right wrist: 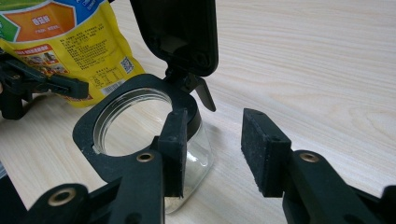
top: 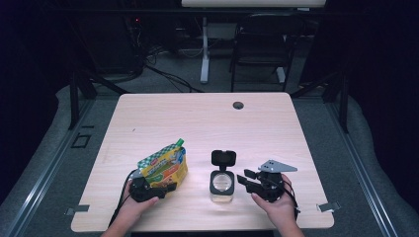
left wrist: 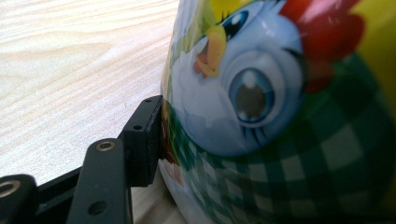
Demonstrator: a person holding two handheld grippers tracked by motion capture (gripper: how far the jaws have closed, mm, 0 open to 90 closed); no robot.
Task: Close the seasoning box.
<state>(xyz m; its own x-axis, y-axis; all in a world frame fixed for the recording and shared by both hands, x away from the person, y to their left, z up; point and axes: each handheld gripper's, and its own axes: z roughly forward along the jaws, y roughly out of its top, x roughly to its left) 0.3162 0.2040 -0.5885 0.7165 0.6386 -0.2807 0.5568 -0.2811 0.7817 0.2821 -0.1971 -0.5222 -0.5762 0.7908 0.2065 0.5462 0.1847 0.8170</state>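
Pinching cartoon-bird pouch point(left wrist: 280, 116) (print unreadable): left gripper point(top: 157, 188) jaws | right gripper point(right wrist: 212, 154) jaws spread.

The high view looks forward and down over the whole table point(top: 207, 118). The left gripper view sits very close against the pouch point(left wrist: 280, 116). The right gripper view faces the jar point(right wrist: 140, 126) closely, sharing pouch and tabletop.

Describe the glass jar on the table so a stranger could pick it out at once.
On the pale wooden table, look at the near edge between the person's two hands. The jar stands there, left of the right tongs. Unlike the colourful snack pouch at its left, it is clear glass with a black flip lid standing open.
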